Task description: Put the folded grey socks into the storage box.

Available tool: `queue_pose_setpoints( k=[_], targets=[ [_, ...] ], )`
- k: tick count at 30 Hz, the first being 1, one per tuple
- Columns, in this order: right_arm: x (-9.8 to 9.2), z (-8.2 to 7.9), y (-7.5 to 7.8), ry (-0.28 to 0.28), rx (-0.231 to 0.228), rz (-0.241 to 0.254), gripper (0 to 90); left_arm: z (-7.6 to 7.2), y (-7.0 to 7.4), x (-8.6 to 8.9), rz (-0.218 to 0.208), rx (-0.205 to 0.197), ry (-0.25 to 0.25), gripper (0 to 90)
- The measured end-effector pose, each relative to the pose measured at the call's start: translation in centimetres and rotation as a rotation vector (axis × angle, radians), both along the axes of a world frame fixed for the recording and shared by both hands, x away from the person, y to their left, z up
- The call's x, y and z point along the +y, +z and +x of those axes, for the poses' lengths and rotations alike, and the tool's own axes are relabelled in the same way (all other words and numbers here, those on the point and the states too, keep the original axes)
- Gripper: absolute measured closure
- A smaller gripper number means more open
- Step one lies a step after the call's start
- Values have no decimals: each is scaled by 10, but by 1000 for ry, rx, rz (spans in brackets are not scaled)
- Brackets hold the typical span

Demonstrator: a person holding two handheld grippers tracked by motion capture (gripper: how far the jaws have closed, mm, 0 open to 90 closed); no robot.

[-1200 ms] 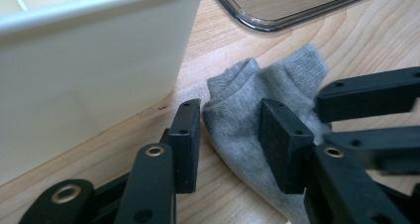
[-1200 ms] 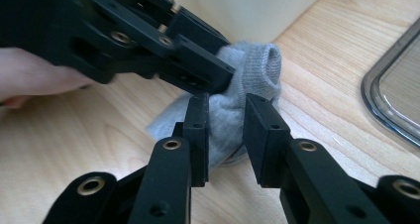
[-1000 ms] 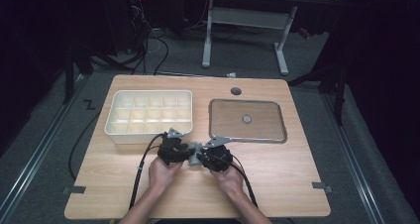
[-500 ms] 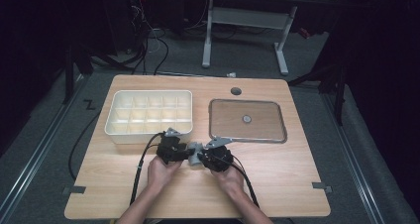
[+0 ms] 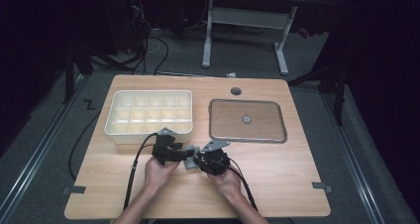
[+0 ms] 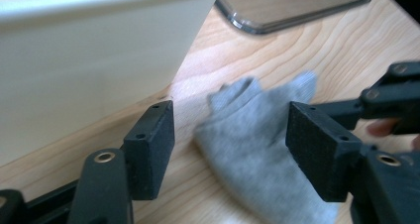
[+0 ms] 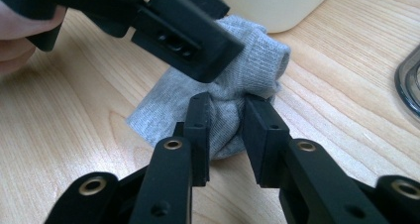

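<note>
Small grey knitted sock point(image 7: 218, 105) lies bunched on light wooden table point(image 5: 277, 164), just near of cream plastic divided box point(image 5: 148, 116). Right gripper point(image 7: 224, 135) pinches sock's middle fold. Left gripper point(image 6: 230, 149) straddles sock, jaws apart. Judgement: close left on cuff edge, then pull apart gently, low.

A small grey ribbed sock point(image 7: 233, 92) lies bunched on the wooden table point(image 5: 277, 174), just beside the cream compartment tray point(image 5: 148, 115).
</note>
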State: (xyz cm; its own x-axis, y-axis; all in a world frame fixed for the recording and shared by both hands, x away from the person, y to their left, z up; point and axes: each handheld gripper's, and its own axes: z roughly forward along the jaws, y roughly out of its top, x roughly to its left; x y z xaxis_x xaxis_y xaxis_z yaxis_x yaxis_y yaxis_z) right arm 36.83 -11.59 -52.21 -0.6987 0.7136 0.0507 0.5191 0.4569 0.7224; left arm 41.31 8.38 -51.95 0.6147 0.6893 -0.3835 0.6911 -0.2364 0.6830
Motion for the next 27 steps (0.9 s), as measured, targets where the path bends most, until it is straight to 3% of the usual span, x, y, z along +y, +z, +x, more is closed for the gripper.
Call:
queue_pose_setpoints(
  k=[3,7,13,16,22,27],
  targets=[
    [0,-1,1,-4,-9,-8,656,3,-4,-3,0,30,5,342],
    [-5,1,2,-26,6,2,579,4,-6,-5,0,34,4,338],
    [-9,-2,4,-37,-4,31,553,2,-3,-5,-3,46,-2,339],
    [-8,-2,4,-25,0,23,549,2,-6,-8,6,64,-4,350],
    [-16,-7,7,-33,-17,18,541,-1,-5,-12,55,27,-11,386],
    [-41,-12,13,-81,-44,20,537,-2,-4,-15,76,20,-2,394]
  ],
)
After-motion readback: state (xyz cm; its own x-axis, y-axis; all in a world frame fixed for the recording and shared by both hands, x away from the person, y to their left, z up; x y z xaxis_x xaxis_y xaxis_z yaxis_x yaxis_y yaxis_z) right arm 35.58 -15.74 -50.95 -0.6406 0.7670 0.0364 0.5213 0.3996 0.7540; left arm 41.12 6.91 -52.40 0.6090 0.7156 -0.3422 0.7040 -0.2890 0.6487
